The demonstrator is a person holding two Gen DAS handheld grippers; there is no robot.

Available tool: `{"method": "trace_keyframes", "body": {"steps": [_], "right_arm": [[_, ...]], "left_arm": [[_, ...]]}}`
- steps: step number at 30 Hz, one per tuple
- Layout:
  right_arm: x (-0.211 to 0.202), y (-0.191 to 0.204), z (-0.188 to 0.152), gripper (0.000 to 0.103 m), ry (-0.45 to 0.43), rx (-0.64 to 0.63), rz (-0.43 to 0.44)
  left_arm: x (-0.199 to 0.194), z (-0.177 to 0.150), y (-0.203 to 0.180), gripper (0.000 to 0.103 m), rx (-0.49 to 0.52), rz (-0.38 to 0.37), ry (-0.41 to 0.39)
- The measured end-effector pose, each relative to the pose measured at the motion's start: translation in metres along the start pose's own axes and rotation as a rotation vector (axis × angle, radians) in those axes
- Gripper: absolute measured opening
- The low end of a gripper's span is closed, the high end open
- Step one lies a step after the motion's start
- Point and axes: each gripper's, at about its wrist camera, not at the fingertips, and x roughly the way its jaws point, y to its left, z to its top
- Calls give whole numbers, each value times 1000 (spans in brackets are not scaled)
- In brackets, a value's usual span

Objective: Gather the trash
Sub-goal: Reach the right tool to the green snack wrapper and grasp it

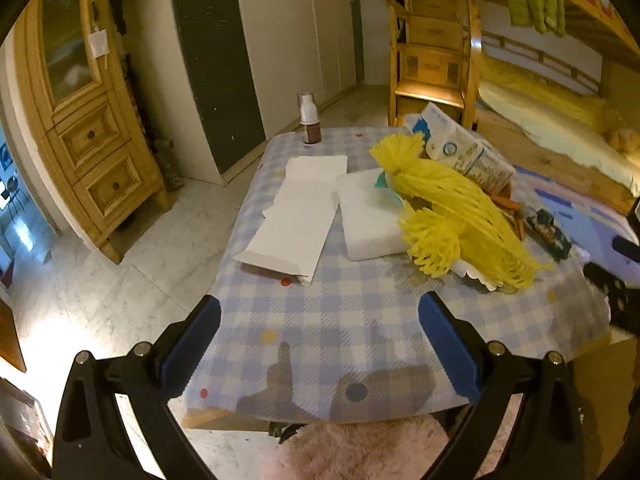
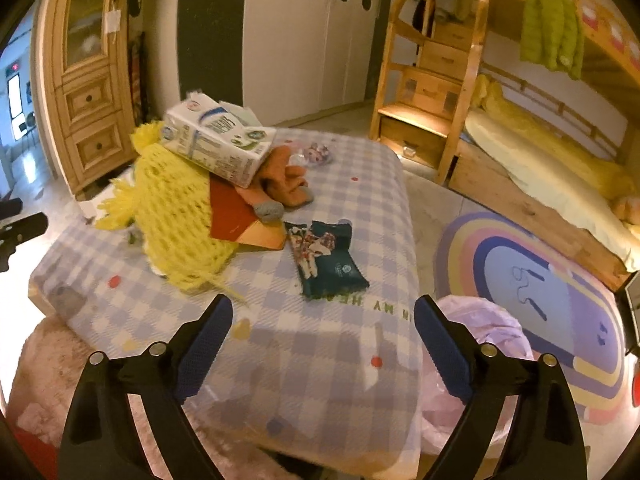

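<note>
Trash lies on a table with a blue checked cloth (image 1: 320, 320). Yellow foam netting (image 1: 456, 208) (image 2: 172, 216) lies in a heap, with a milk carton (image 1: 460, 152) (image 2: 220, 144) on top of it. A white folded paper (image 1: 296, 216) and a white foam block (image 1: 368, 216) lie left of it. A dark green wrapper (image 2: 328, 260) (image 1: 550, 232) lies apart on the cloth. My left gripper (image 1: 320, 344) is open and empty above the near table edge. My right gripper (image 2: 324, 344) is open and empty, just short of the wrapper.
A small brown bottle (image 1: 310, 120) stands at the table's far edge. Orange socks (image 2: 284, 184) and a red card (image 2: 236, 216) lie under the carton. A pink plastic bag (image 2: 480, 344) sits beside the table on the right. A rainbow rug (image 2: 540, 300), bunk bed and wooden cabinet (image 1: 88, 120) surround the table.
</note>
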Motion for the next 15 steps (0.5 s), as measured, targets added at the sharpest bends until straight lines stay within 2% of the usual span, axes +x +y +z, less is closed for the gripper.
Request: {"method": "trace_keyframes", "body": {"steps": [4, 6, 12, 14, 15], "right_arm": [[21, -2, 9, 60, 24, -6, 2], [27, 0, 12, 51, 22, -20, 13], [37, 8, 17, 42, 30, -60, 73], [43, 11, 17, 42, 48, -81, 50], [47, 12, 16, 39, 63, -82, 38]], "left_arm": [[8, 6, -2, 96, -9, -19, 8], [9, 9, -3, 96, -17, -24, 7], [12, 7, -8, 96, -19, -40, 21], [12, 4, -9, 96, -12, -46, 24], [11, 2, -10, 96, -6, -49, 24]]}}
